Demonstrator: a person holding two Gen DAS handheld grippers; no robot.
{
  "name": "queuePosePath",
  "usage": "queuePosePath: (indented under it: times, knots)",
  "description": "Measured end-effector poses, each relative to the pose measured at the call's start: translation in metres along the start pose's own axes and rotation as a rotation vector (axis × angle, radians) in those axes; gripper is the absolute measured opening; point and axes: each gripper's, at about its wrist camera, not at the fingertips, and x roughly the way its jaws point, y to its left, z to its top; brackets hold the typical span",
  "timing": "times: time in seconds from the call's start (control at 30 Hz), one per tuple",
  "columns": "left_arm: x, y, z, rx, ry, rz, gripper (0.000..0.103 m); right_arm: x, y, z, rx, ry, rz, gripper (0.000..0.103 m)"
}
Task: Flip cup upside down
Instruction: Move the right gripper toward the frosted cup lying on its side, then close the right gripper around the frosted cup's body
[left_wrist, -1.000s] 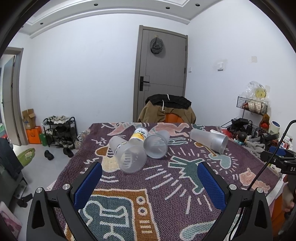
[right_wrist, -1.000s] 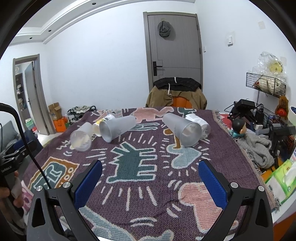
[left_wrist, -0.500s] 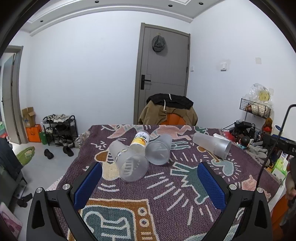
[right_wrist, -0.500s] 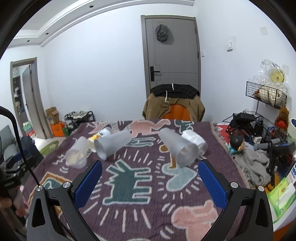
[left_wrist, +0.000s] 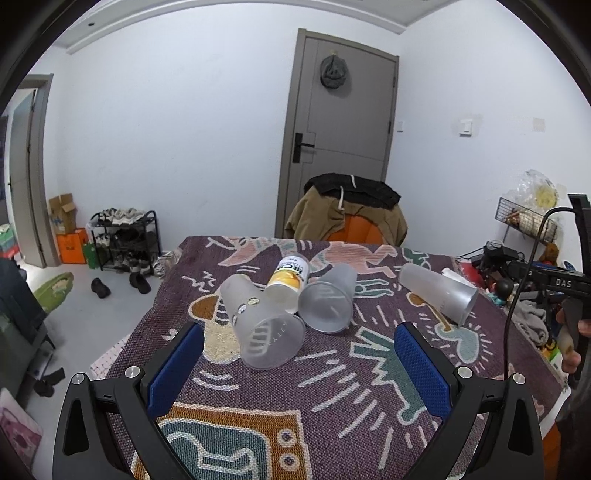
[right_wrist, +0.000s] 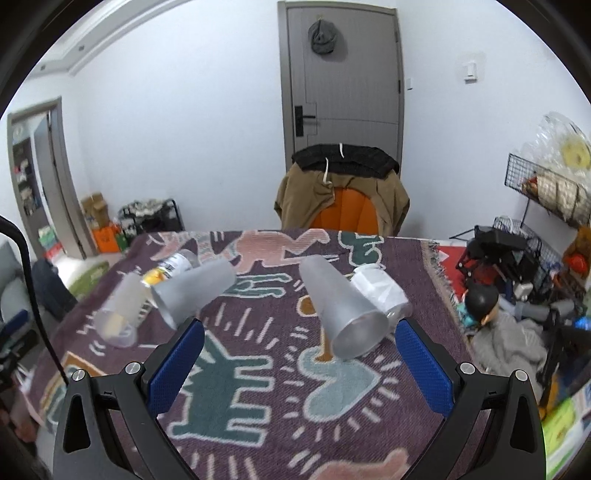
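Note:
Several frosted plastic cups lie on their sides on a patterned cloth-covered table (left_wrist: 369, 398). In the left wrist view the nearest cup (left_wrist: 264, 326) points its mouth at me, with a second cup (left_wrist: 328, 301) and a yellow-labelled cup (left_wrist: 290, 282) behind it, and a tall cup (left_wrist: 437, 291) at the right. My left gripper (left_wrist: 299, 365) is open and empty just short of the nearest cup. In the right wrist view my right gripper (right_wrist: 299, 360) is open and empty, close to a tall cup (right_wrist: 341, 314). A white cup (right_wrist: 380, 291) lies beside it.
A chair draped with a brown jacket (left_wrist: 345, 214) stands at the table's far edge. Clutter, a wire rack (right_wrist: 550, 188) and grey cloth (right_wrist: 513, 343) sit at the right. Two more fallen cups (right_wrist: 192, 291) (right_wrist: 120, 317) lie at the left in the right wrist view.
Both grippers have moved forward and closer to the cups, which appear larger now. The right view has tilted. No cup has moved.

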Motion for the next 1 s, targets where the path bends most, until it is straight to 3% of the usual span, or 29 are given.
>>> queuePosePath:
  times: [0.47, 0.7, 1.0]
  knots:
    - [0.036, 0.012, 0.011, -0.097, 0.035, 0.047, 0.103, 0.087, -0.002, 0.029, -0.277, 0.207, -0.027, 0.101]
    - [0.054, 0.014, 0.009, -0.136, 0.062, 0.077, 0.103, 0.137, -0.006, 0.022, -0.390, 0.355, -0.058, 0.094]
    - [0.072, 0.023, -0.012, -0.145, 0.143, 0.083, 0.103, 0.187, 0.002, 0.010, -0.466, 0.471, -0.108, 0.092]
